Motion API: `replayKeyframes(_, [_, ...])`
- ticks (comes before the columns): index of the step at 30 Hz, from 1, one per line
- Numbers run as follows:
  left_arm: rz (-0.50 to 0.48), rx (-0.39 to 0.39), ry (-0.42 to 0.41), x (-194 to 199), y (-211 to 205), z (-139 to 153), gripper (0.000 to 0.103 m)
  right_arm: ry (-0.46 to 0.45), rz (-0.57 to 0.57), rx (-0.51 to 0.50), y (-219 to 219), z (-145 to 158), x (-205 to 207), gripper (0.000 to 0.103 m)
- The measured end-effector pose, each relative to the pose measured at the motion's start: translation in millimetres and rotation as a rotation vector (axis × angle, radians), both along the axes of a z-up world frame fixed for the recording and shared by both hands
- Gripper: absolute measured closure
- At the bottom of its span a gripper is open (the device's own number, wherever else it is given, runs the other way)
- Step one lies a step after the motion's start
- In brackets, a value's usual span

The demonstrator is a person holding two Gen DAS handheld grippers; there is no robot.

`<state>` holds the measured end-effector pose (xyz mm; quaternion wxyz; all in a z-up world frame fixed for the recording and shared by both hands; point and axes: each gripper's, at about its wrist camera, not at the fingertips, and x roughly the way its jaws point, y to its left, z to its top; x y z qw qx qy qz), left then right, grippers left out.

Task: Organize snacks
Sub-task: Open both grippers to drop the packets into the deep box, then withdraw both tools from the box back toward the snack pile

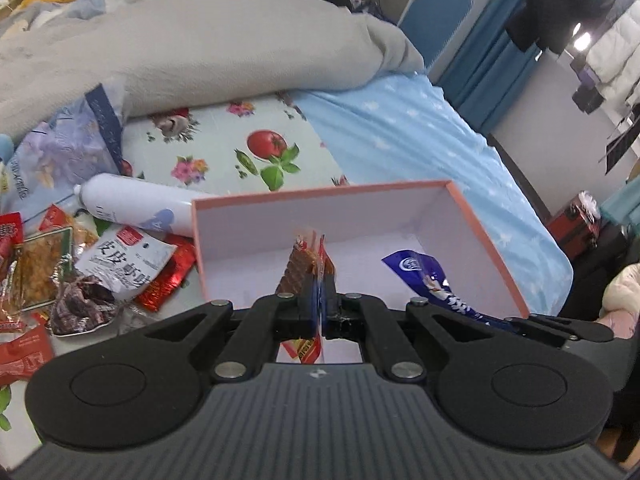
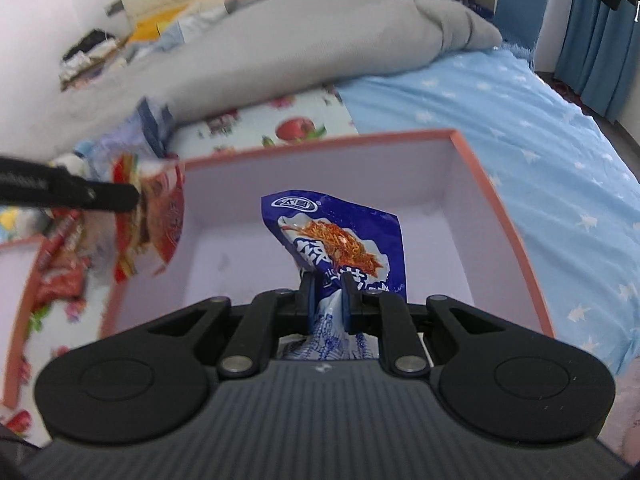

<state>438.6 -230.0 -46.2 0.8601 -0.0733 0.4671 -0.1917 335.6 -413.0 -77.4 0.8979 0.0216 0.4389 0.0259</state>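
A pink-rimmed box (image 1: pixel 320 197) with a white inside sits open on the bed. My left gripper (image 1: pixel 320 280) is shut on a red and orange snack packet (image 1: pixel 302 266), held edge-on above the box floor. A blue and white snack packet (image 1: pixel 420 274) hangs over the box's right half. In the right wrist view my right gripper (image 2: pixel 328 284) is shut on that blue packet (image 2: pixel 340 232), over the box (image 2: pixel 500 200). The left gripper (image 2: pixel 132 197) comes in from the left there, with the red packet (image 2: pixel 156 220) at the box's left wall.
A heap of loose snack packets (image 1: pixel 60 276) and a white bottle (image 1: pixel 132 204) lie left of the box on the flowered sheet. A grey duvet (image 1: pixel 200 48) bulges behind. A blue starred sheet (image 1: pixel 420 128) runs to the right, down to the bed's edge. A second pink-edged tray (image 2: pixel 20 320) lies at the far left.
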Motion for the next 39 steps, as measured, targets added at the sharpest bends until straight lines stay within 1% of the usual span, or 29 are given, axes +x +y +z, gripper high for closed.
replayKeyframes(3, [-0.015, 0.004, 0.024, 2.1, -8.2, -0.9, 0.101, 0.017, -0.015, 0.029, -11.6, -5.1, 0.4, 0.087])
replayKeyframes(7, [-0.026, 0.036, 0.021, 3.7, -14.8, -2.9, 0.101, 0.035, -0.013, 0.044, -15.8, -8.5, 3.6, 0.085])
replayKeyframes(10, [-0.040, 0.031, 0.056, 6.7, -16.2, -6.3, 0.099, 0.062, -0.029, 0.055, -19.0, -11.3, 7.8, 0.084])
replayKeyframes(11, [-0.038, 0.042, 0.065, 7.0, -16.6, -7.1, 0.091, 0.065, -0.028, 0.059, -19.3, -11.6, 8.0, 0.077])
replayKeyframes(12, [-0.039, 0.053, 0.067, 6.0, -17.1, -7.7, 0.084, 0.065, -0.022, 0.070, -19.4, -11.7, 7.9, 0.068])
replayKeyframes(13, [-0.041, 0.060, 0.062, 4.4, -17.2, -7.8, 0.063, 0.058, -0.023, 0.079, -19.5, -10.9, 6.6, 0.050])
replayKeyframes(14, [-0.044, 0.059, 0.048, 2.0, -16.8, -7.2, 0.052, 0.048, -0.024, 0.082, -19.1, -10.0, 5.8, 0.041])
replayKeyframes(16, [-0.043, 0.069, 0.009, -3.4, -15.0, -4.6, 0.052, 0.032, -0.015, 0.075, -16.5, -7.2, 3.1, 0.043])
replayKeyframes(18, [-0.047, 0.085, -0.018, -7.4, -13.2, -1.3, 0.052, 0.014, -0.012, 0.071, -13.8, -3.2, 0.4, 0.043])
replayKeyframes(22, [-0.024, 0.089, -0.087, -19.2, -3.7, 9.3, 0.052, -0.025, -0.019, 0.069, -9.9, 6.9, -4.3, 0.043])
replayKeyframes(24, [-0.016, 0.092, -0.125, -25.4, 0.9, 16.8, 0.052, -0.062, -0.022, 0.056, -5.6, 15.5, -7.2, 0.043])
replayKeyframes(28, [-0.005, 0.100, -0.207, -36.6, 8.6, 34.4, 0.052, -0.137, -0.046, 0.097, 1.7, 37.9, -10.3, 0.043])
replayKeyframes(33, [-0.014, 0.096, -0.284, -61.3, 26.1, 49.2, 0.052, -0.230, -0.006, 0.076, 20.3, 62.9, -22.0, 0.043])
replayKeyframes(36, [0.000, 0.108, -0.333, -79.4, 41.8, 55.0, 0.052, -0.279, 0.017, 0.046, 34.4, 70.2, -34.5, 0.043])
replayKeyframes(39, [0.024, 0.089, -0.367, -97.2, 60.4, 60.2, 0.052, -0.315, 0.026, 0.034, 47.1, 73.9, -45.4, 0.043])
